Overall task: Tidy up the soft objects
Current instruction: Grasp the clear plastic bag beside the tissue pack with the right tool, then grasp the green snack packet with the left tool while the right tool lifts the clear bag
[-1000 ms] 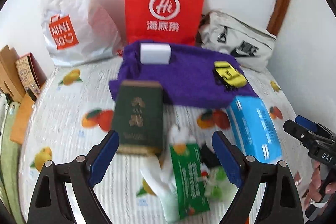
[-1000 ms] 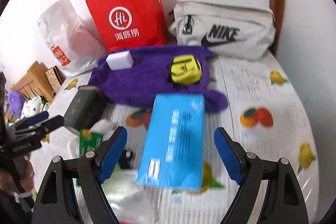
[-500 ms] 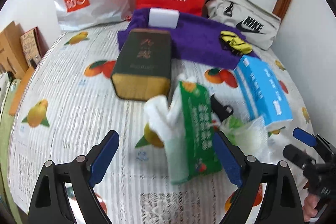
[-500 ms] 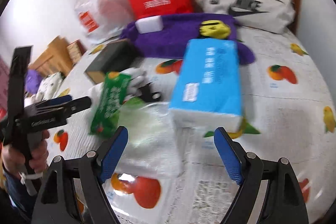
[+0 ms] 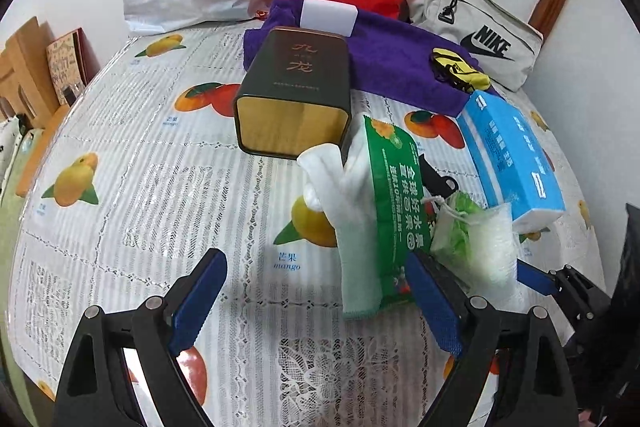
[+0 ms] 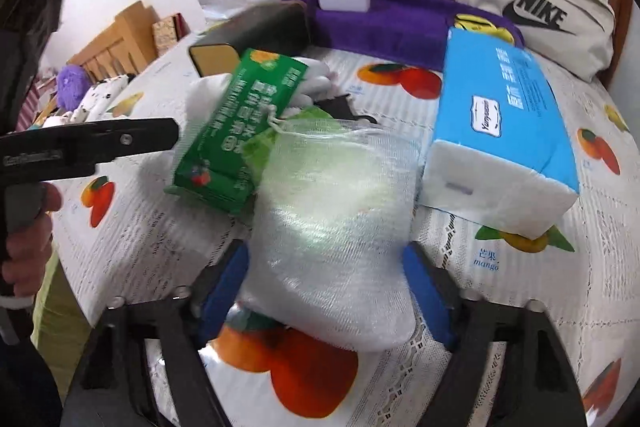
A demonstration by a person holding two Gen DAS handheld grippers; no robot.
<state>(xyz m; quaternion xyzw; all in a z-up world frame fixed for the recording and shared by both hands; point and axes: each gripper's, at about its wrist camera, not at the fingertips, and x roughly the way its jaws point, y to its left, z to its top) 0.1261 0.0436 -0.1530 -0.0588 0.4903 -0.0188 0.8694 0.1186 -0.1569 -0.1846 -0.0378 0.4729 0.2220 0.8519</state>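
Fingers of right gripper spread around mesh pouch; left gripper spread, empty, green pack at one o'clock.

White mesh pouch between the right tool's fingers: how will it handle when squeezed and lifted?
The mesh pouch will probably squash and sag: its sides bulge softly and nothing stiff shows through. It looks light, with thin netting over pale filling. Its drawstring lies against the green packet and may drag it.

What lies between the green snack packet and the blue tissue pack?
A white mesh drawstring pouch lies between the green snack packet and the blue tissue pack, clearest in the right wrist view.
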